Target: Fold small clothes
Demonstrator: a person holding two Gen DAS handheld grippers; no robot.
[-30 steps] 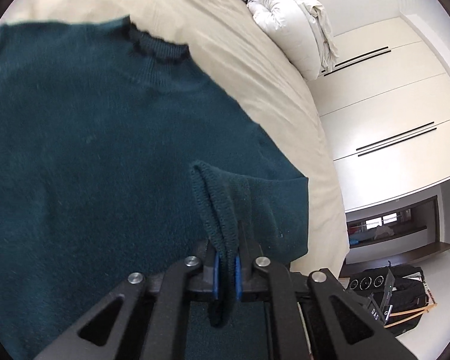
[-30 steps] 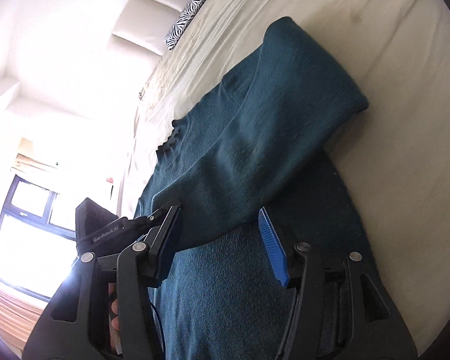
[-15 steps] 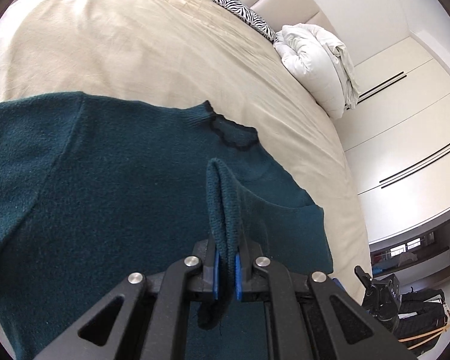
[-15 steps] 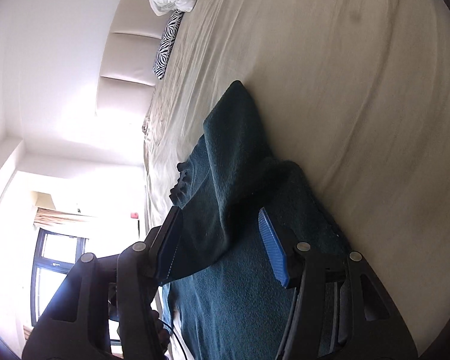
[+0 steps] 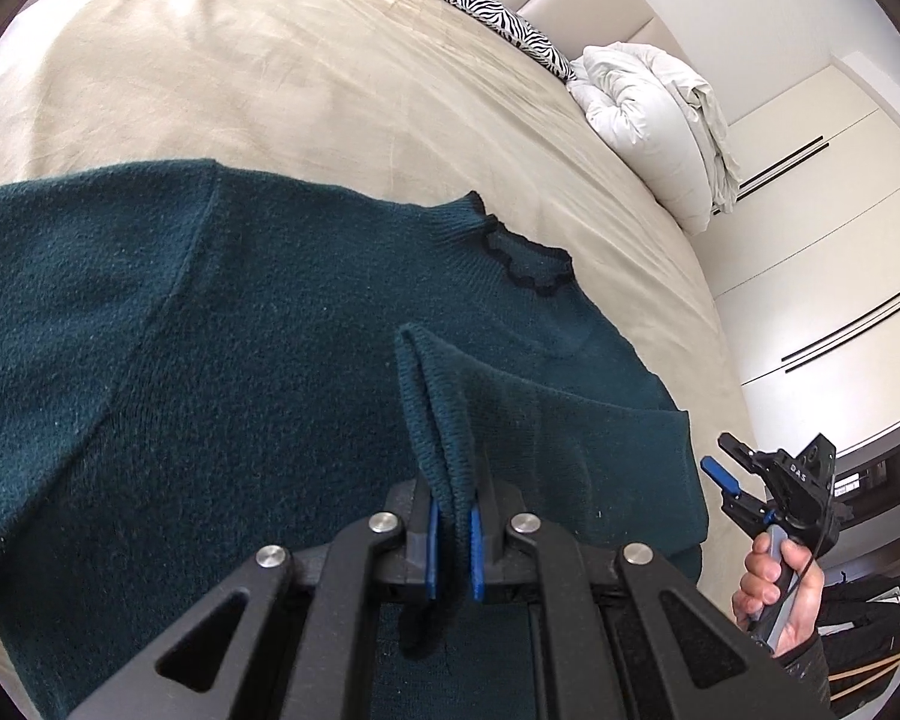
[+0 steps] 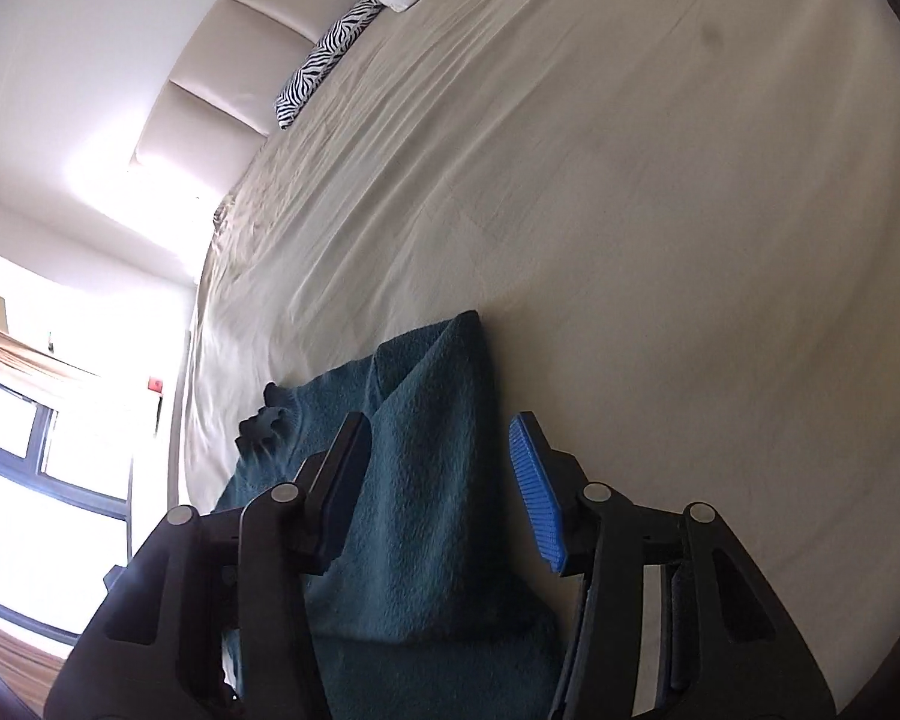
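The teal sweater (image 5: 222, 372) lies across the bed (image 5: 270, 72), filling the lower left of the left view, its cuff (image 5: 435, 420) clenched in the left claw (image 5: 450, 531). The right claw (image 6: 444, 492), jaws closing on nothing, has pulled back from the folded sleeve (image 6: 432, 480). One sleeve looks folded; the other comes next.

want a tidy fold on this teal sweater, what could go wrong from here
1. The left gripper pinches only a narrow ribbed edge of the sweater; it could slip free mid-fold.
2. The right gripper is closing with nothing pressed between its pads, and the folded sleeve lies below. It may snag that layer and undo the fold.
3. Dragging could wrinkle the bed sheet.
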